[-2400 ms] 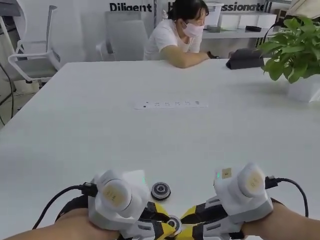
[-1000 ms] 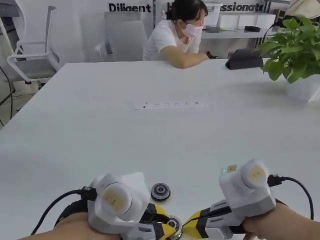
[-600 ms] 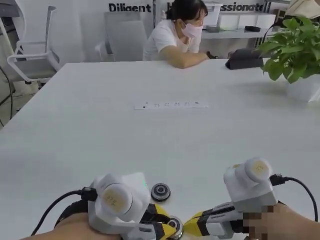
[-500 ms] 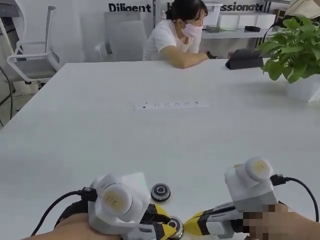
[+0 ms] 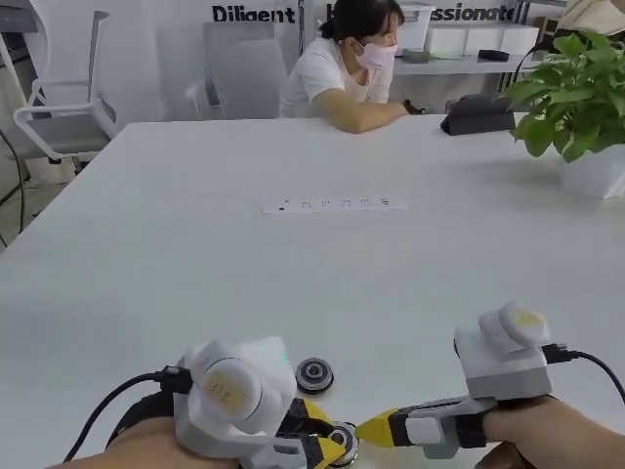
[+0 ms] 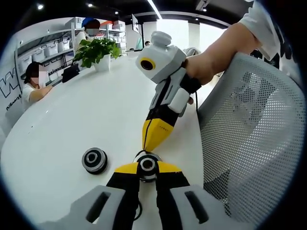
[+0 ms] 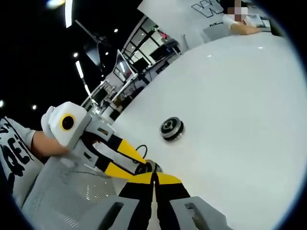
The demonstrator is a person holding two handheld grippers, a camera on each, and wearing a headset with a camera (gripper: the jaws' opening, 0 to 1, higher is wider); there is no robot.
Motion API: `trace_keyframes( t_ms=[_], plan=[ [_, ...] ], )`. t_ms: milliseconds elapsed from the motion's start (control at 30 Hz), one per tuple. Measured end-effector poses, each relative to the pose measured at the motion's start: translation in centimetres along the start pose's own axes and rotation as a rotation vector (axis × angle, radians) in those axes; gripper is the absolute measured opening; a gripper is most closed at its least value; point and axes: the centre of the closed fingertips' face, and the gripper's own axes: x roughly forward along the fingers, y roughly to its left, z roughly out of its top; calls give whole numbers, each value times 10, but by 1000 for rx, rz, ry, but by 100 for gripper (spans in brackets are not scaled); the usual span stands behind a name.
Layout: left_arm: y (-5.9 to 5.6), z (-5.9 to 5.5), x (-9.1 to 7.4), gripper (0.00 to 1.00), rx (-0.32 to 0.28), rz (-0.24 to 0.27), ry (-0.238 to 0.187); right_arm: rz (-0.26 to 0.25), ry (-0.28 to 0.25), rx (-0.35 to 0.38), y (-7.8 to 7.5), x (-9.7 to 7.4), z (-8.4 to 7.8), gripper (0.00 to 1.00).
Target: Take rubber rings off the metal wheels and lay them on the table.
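Note:
My left gripper (image 6: pixel 147 166) is shut on a small metal wheel (image 6: pixel 147 164) with a black rubber ring round its rim, held just above the white table (image 5: pixel 293 274) at its near edge. The same wheel (image 5: pixel 342 437) sits between the yellow jaws in the head view. My right gripper (image 5: pixel 363 430) comes in from the right, and its yellow jaws are pressed together on the wheel's rim, pinching the rubber ring (image 6: pixel 142 154). In the right gripper view my right gripper (image 7: pixel 153 175) meets the held wheel (image 7: pixel 146 167). A second wheel (image 5: pixel 313 372) lies flat on the table just beyond.
A white power strip (image 5: pixel 334 204) lies mid-table. A potted plant (image 5: pixel 576 98) stands at the far right. A person (image 5: pixel 342 68) sits at the far side with a dark pouch (image 5: pixel 479 115) nearby. A mesh chair back (image 6: pixel 249 124) is close behind the near edge.
My right gripper's body has swung out to the right and rolled, its jaws now lying flatter, tips still at the held wheel. The left gripper and the loose wheel have stayed put.

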Motion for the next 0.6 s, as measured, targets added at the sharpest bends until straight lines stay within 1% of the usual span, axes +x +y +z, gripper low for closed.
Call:
trace_keyframes(
  t_ms=[200,467,567,600],
  plan=[
    [0,0,0,7,-3,2,5,5,-4,20,0,0,0,0],
    [0,0,0,7,0,4,12,10,-5,23,2,-1,0,0],
    [0,0,0,6,1,4,13,35,-9,31,7,0,1,0],
    [0,-1,0,6,1,4,14,37,-6,21,10,1,0,0]
  ],
)
